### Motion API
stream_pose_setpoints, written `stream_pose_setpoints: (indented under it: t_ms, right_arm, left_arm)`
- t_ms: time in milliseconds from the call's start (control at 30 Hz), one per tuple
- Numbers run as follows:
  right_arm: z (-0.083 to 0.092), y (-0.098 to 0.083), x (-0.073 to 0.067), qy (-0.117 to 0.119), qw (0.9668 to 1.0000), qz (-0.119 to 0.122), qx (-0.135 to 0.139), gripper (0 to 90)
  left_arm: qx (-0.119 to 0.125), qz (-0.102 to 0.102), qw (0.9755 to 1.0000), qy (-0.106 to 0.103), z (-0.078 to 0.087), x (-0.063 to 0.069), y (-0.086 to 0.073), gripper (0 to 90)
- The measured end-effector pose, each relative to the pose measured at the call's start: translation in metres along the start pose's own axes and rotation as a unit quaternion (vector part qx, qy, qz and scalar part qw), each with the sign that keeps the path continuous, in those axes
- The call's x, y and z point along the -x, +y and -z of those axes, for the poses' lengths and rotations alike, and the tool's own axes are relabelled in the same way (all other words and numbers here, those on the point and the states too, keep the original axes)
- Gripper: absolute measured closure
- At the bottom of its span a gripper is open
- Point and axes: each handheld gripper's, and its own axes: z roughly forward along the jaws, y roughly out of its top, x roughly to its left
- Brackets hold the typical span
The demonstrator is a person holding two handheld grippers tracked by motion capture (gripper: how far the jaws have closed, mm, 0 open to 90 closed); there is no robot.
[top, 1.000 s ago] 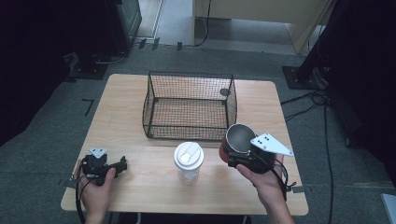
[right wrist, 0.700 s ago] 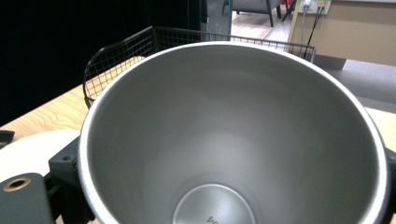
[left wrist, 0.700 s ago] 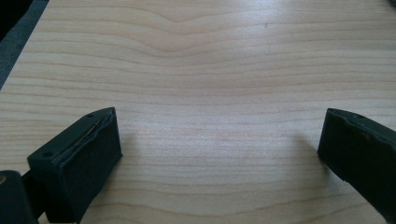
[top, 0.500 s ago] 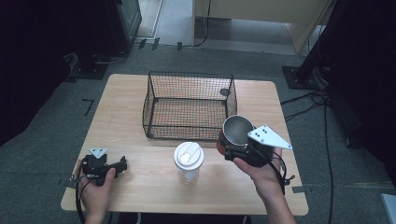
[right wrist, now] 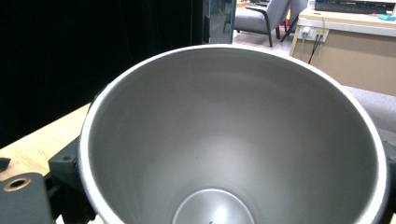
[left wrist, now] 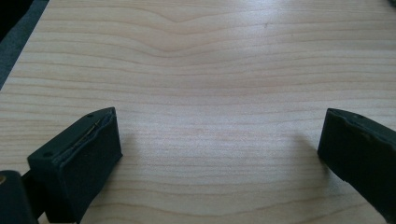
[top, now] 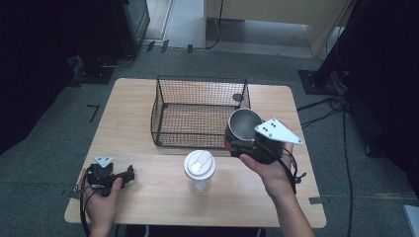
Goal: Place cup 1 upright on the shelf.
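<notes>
Holding the steel cup (top: 243,124) off the desk (top: 148,118), I have my right tongs (top: 240,146) pinching it low on its body, mouth tipped up toward the camera, so the right gripper view looks straight down its bare inside (right wrist: 233,140). It hangs just at the near right corner of the wire basket (top: 197,111), and I judge that corner the main hazard: if I carry the cup forward too low, its base or the tongs could catch the rim and drag the light basket across the desk. The smooth tapered wall may also slip in the grip if I tilt further. The lidded tumbler (top: 199,170) stands close on my left; a careless swing could topple it. My left tongs (top: 129,174) rest spread wide over bare wood, idle. Compared with a second ago, the cup has risen and moved toward the basket, while the left hand has stayed put.
</notes>
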Motion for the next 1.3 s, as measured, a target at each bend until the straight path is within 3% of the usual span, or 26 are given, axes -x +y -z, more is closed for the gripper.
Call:
stream_pose_setpoints:
  t_ms: [333,767,1300]
  right_arm:
    - [-0.022,0.013,-0.007,0.002,1.0,0.005,0.005,7.3]
    - [-0.057,0.015,-0.007,-0.01,0.9999,-0.005,-0.002,7.3]
    - [-0.097,0.009,0.011,-0.045,0.9987,-0.022,-0.014,7.4]
  left_arm:
    - [0.0,0.001,1.0,0.0,0.0,0.0,0.0,0.0]
    - [0.0,0.001,1.0,0.0,0.0,0.0,0.0,0.0]
    - [0.001,-0.002,1.0,-0.003,0.0,0.0,0.0,0.1]
